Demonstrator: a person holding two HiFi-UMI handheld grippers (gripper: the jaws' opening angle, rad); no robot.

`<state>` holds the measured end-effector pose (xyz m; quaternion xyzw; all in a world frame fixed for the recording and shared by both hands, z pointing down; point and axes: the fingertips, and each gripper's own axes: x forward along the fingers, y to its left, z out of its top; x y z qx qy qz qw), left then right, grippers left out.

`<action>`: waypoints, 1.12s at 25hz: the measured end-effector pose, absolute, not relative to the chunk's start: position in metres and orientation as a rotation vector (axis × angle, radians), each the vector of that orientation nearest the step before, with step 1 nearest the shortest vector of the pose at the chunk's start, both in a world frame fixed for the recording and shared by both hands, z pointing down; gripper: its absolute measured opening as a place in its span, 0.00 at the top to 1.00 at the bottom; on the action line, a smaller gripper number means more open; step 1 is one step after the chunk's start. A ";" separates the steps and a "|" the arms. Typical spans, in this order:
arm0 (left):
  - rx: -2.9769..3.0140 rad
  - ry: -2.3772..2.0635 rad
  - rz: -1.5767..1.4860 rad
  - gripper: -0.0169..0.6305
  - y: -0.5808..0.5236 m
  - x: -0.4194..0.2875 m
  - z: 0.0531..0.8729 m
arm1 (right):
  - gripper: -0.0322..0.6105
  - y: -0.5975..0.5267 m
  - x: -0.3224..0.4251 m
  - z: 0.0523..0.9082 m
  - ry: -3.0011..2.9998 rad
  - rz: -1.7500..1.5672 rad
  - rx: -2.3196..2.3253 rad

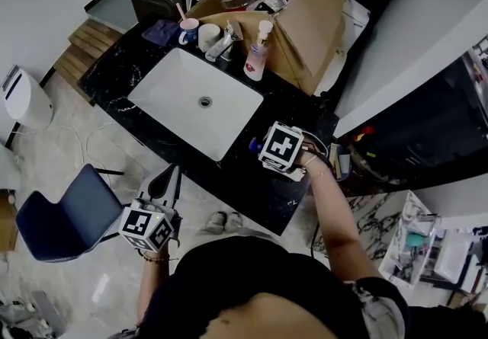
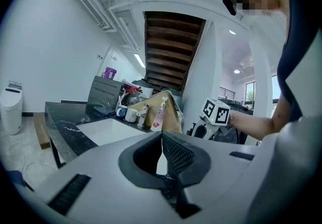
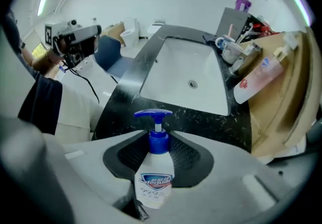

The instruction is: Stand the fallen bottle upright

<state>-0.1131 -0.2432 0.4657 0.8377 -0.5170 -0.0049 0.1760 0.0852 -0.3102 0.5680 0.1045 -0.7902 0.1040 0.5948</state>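
Note:
A white soap pump bottle [image 3: 155, 177] with a blue pump head and a blue-and-red label sits between the jaws of my right gripper [image 3: 158, 143], pads pressed on its sides, pump end pointing away from the camera. In the head view only its blue pump [image 1: 254, 146] shows beside the right gripper [image 1: 259, 150], just over the black marble counter [image 1: 252, 189] in front of the sink. My left gripper [image 1: 171, 174] hangs low off the counter's front edge. In the left gripper view its jaws [image 2: 162, 136] meet with nothing between them.
A white sink [image 1: 183, 97] is set in the counter. Behind it stand two cups [image 1: 200, 33], a pink-labelled pump bottle [image 1: 257, 57] and an open cardboard box [image 1: 313, 21]. A blue chair [image 1: 69, 215] is on the floor at the left.

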 end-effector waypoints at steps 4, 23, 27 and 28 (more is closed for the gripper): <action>2.394 -1.427 -0.004 0.97 -0.249 -0.106 0.468 | 0.74 -0.328 0.106 0.544 -1.924 0.276 0.402; 2.449 -1.326 0.042 0.97 -0.264 -0.080 0.468 | 0.74 -0.365 0.132 0.448 -2.557 0.142 1.450; 2.450 -1.325 0.052 0.97 -0.264 -0.080 0.467 | 0.74 -0.358 0.140 0.465 -2.576 0.114 1.598; 2.449 -1.326 0.054 0.97 -0.264 -0.081 0.468 | 0.74 -0.357 0.142 0.471 -2.555 0.114 1.614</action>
